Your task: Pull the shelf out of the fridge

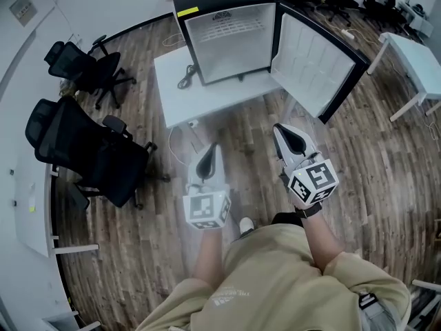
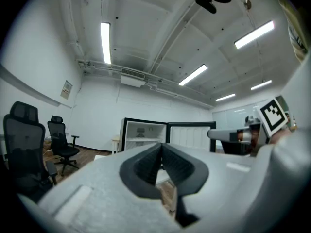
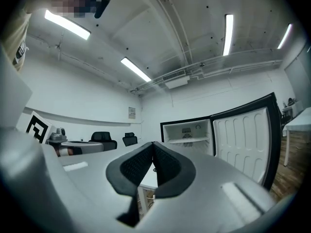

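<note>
Mini fridge (image 1: 227,33) on white table (image 1: 207,98), door (image 1: 313,61) swung open. Wire shelf (image 1: 232,27) sits inside, approx mid-height. L gripper (image 1: 211,150) and R gripper (image 1: 284,132): jaws pressed together, both well short of the fridge.

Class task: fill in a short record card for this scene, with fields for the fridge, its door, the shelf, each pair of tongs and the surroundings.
fridge: small, black-framed, standing on a white table
door: swung open to the person's right
shelf: wire, in place inside the fridge, not pulled out
left tongs: shut, empty, held short of the fridge
right tongs: shut, empty, held short of the fridge
surroundings: black office chairs at the left, wood floor
</note>
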A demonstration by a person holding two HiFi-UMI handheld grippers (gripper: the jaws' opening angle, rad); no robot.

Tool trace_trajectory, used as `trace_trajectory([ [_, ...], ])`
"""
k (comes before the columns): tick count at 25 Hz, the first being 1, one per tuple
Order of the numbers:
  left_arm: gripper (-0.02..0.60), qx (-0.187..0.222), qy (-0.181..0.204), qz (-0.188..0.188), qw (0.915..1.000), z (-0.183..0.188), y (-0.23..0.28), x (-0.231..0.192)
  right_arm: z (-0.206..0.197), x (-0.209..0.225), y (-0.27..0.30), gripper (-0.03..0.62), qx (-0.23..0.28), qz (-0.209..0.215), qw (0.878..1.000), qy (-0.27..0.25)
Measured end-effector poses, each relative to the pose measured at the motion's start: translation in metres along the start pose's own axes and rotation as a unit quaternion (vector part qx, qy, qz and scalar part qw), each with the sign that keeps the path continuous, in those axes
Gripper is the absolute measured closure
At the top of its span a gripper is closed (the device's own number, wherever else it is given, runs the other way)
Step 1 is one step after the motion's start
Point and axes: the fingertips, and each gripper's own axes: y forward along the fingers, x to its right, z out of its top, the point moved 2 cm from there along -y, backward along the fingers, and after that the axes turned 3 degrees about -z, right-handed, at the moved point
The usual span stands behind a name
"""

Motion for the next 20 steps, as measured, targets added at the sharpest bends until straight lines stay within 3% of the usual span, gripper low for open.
trace_trajectory([
  [5, 0.58, -0.017, -0.026, 0.001, 0.9995, -0.024, 0.001, -0.011, -0.023, -0.018, 0.003, 0.586, -0.028, 0.013, 0.999, 0.012],
  [10, 0.58, -0.02, -0.038, 0.006, 0.9991, -0.028, 0.017, -0.015, -0.021, -0.013, 0.027, 0.587, -0.025, 0.035, 0.999, 0.017],
  [15, 0.58, -0.024, -0.028, 0.026, 0.999, -0.024, 0.067, -0.025, -0.016, 0.031, 0.068, 0.586, -0.021, 0.054, 0.998, 0.031],
  [20, 0.58, -0.018, -0.013, 0.057, 0.9981, -0.012, 0.134, -0.034, 0.002, 0.103, 0.114, 0.587, -0.002, 0.063, 0.997, 0.041],
])
